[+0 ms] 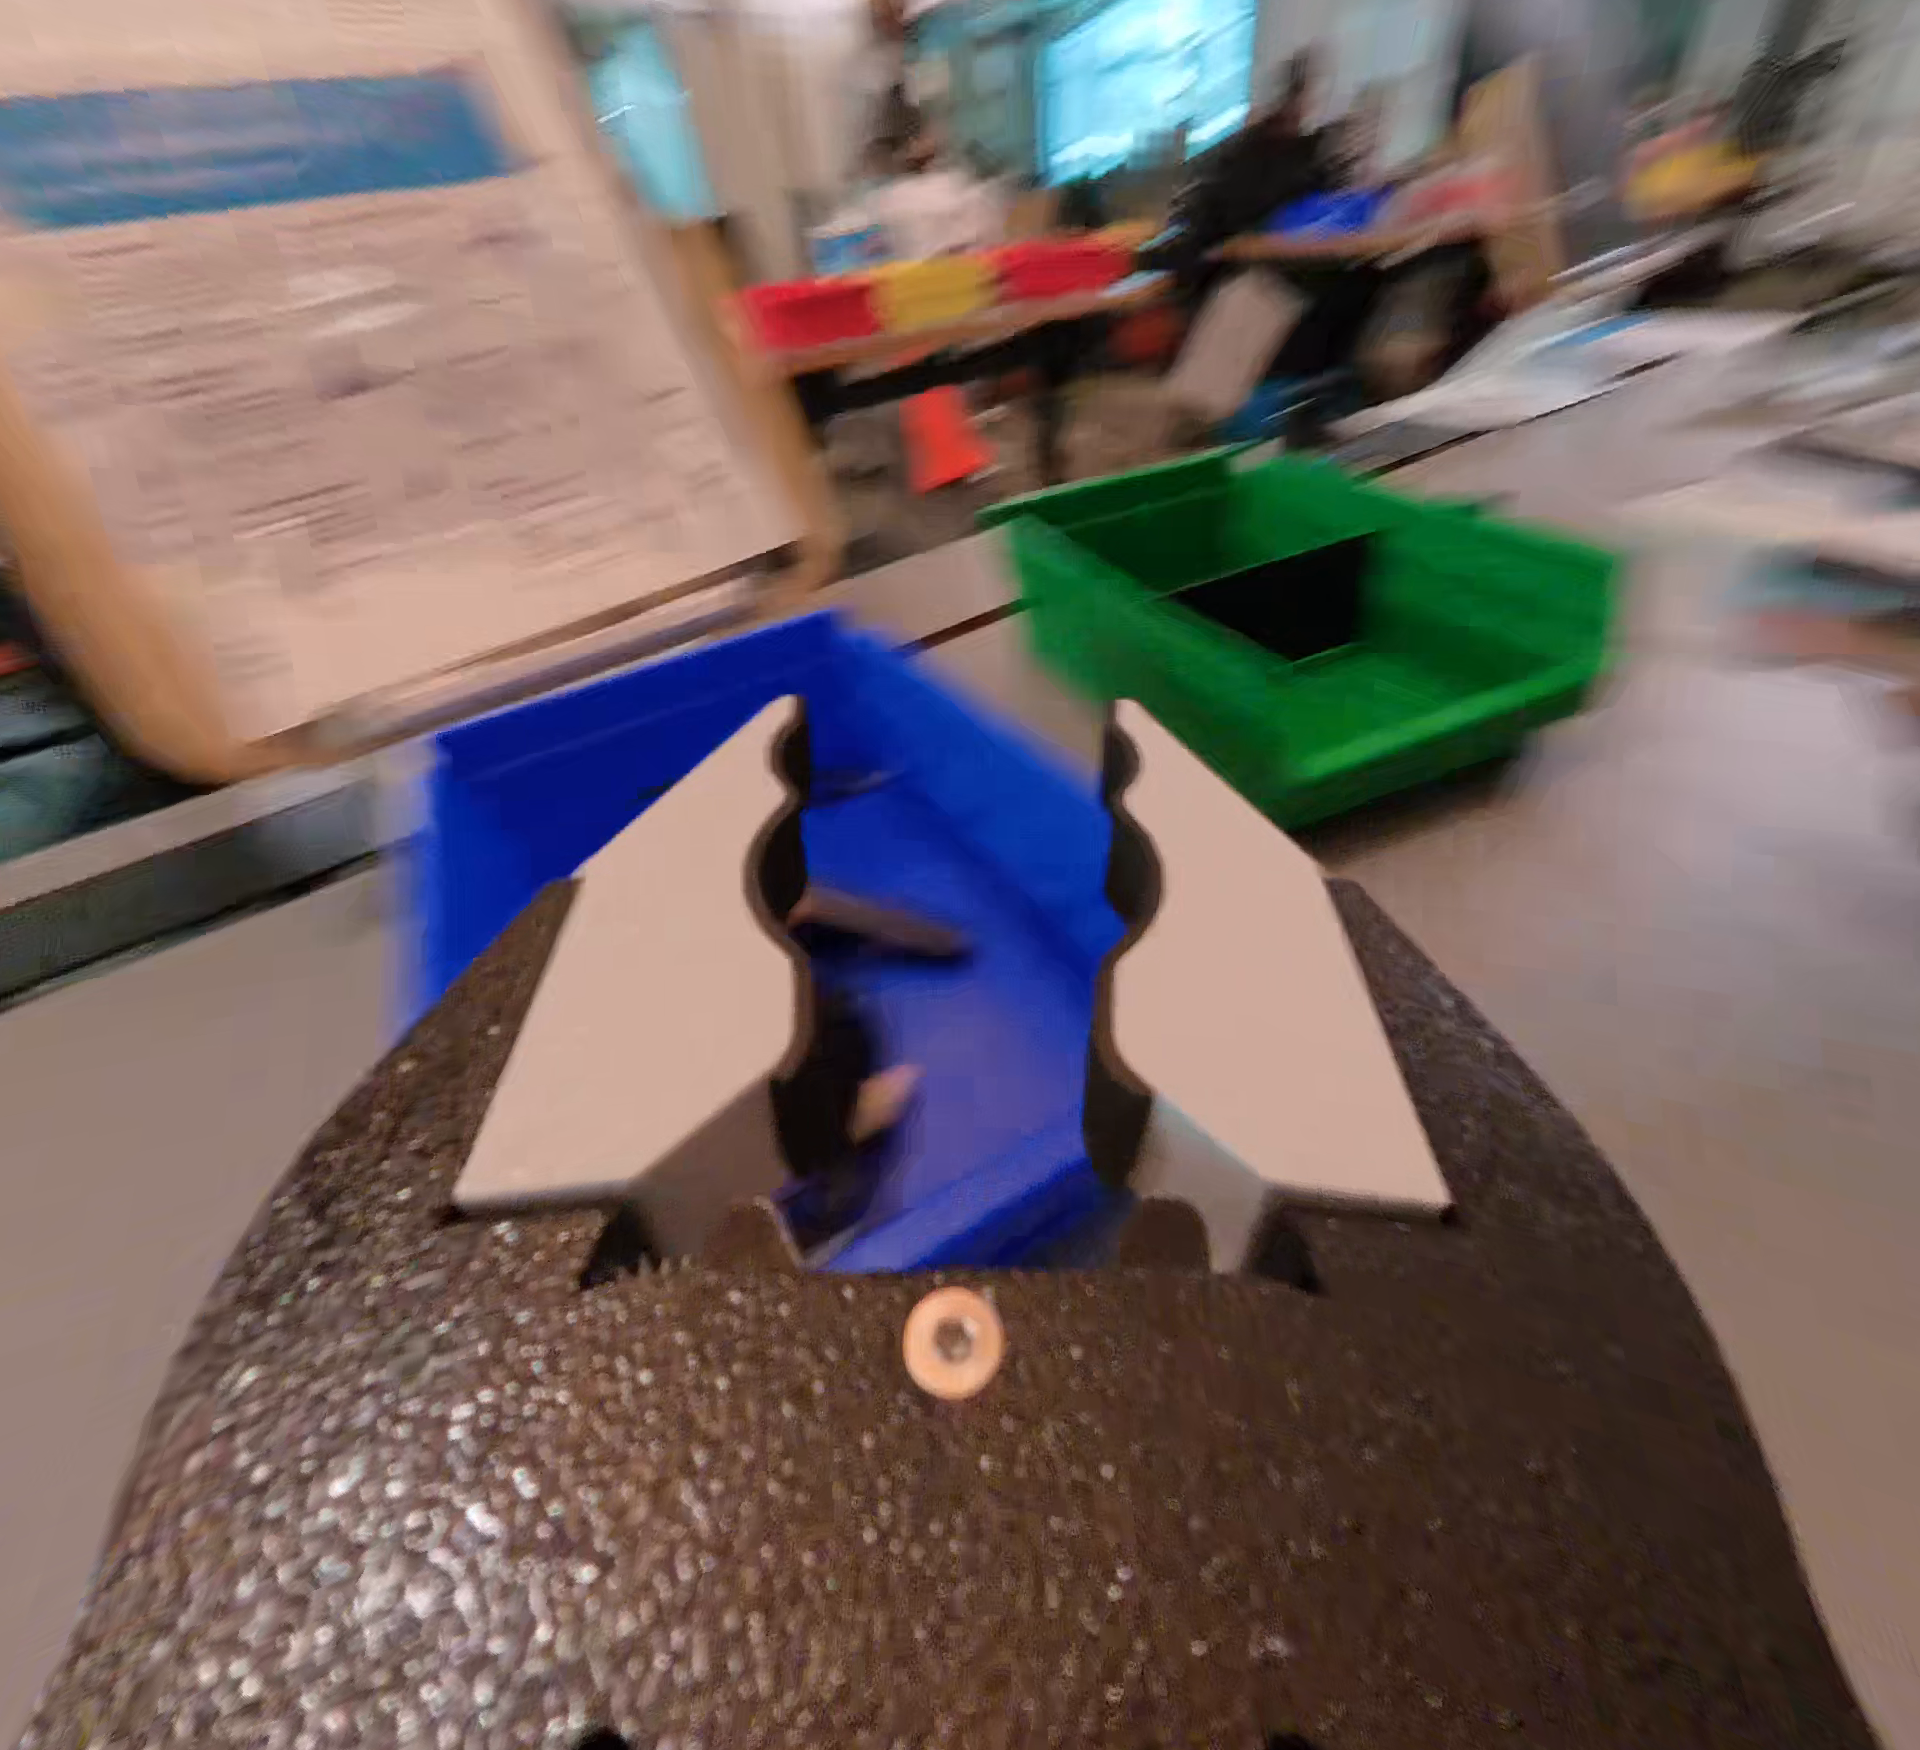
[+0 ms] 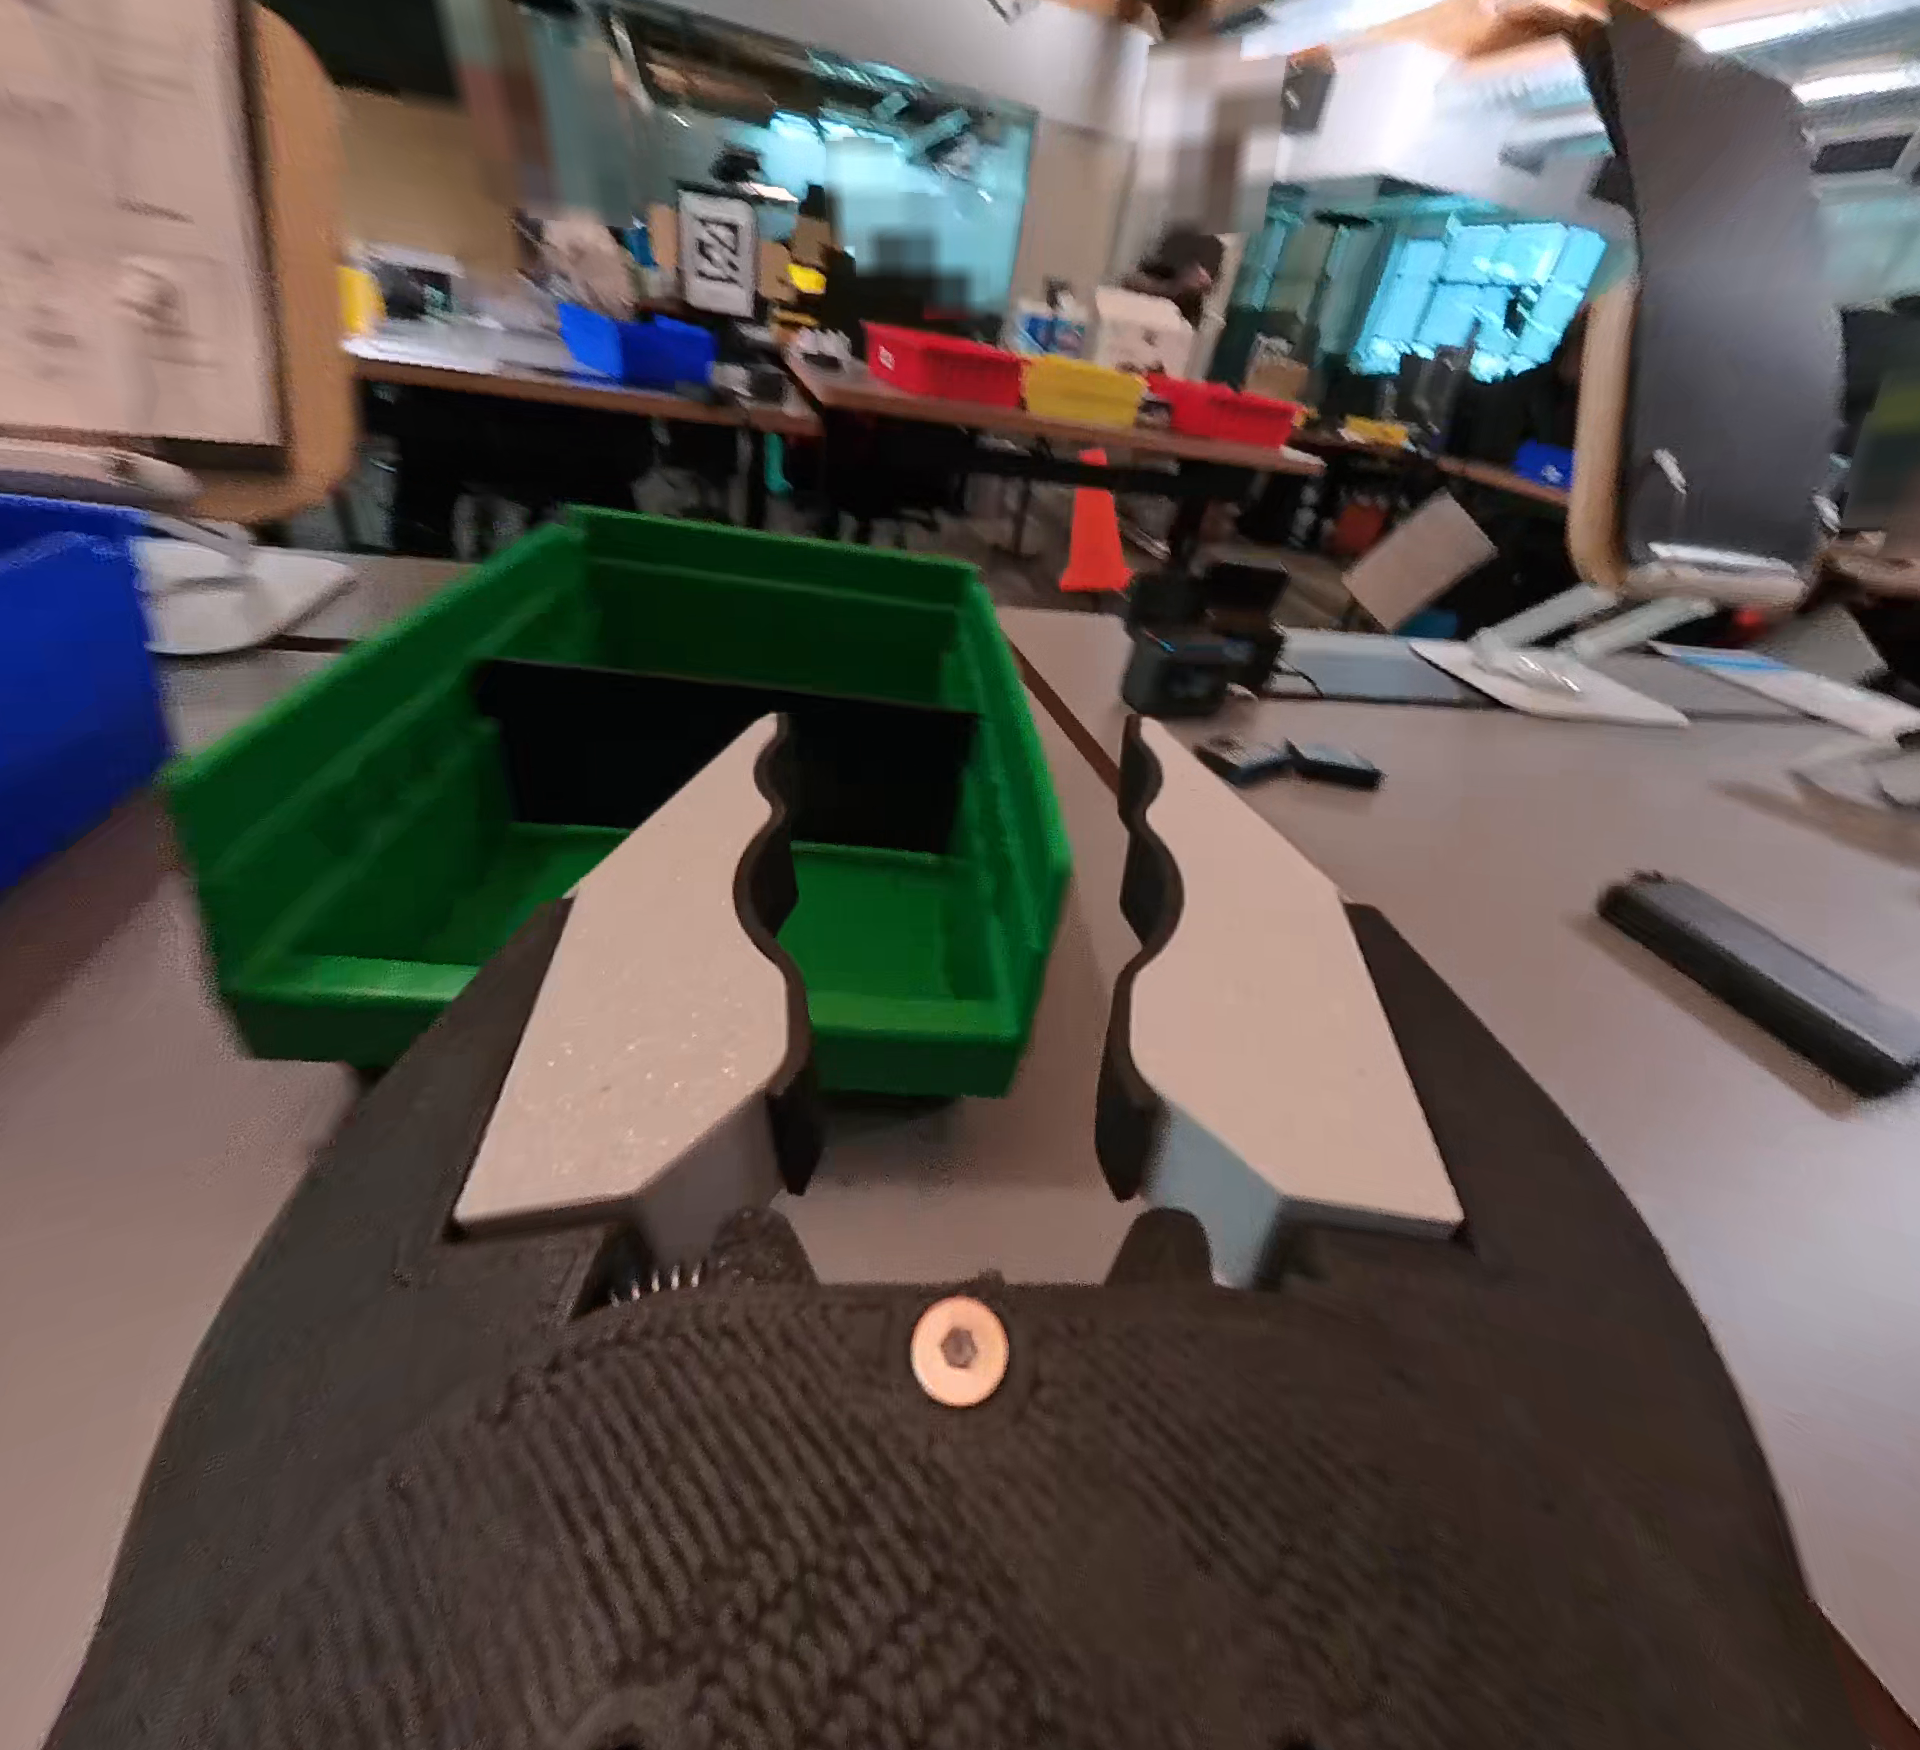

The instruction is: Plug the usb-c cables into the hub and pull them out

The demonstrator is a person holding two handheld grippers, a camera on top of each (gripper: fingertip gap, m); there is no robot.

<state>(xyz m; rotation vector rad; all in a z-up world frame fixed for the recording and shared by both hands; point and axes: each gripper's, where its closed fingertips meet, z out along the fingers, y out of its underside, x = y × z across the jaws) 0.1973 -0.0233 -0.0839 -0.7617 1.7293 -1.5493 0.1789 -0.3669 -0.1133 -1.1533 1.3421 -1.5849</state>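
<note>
Left wrist view is showing the left gripper (image 1: 951, 713), jaws apart and empty, facing a blue plastic bin (image 1: 935, 765) holding blurred dark items, possibly the cables; slowing down should help. The right gripper (image 2: 951, 734), likewise apart, is facing a green plastic bin (image 2: 364, 827).

Glossy moulded plastic: green bin (image 2: 623, 827), blue bin (image 1: 935, 827). Matt smooth grey worktop (image 2: 1558, 1025). Rough, grainy black tongs (image 2: 951, 744).

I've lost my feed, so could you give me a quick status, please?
Both grippers, left and right, open, empty. Left over blue bin, contents blurred. Right facing green bin.
</note>
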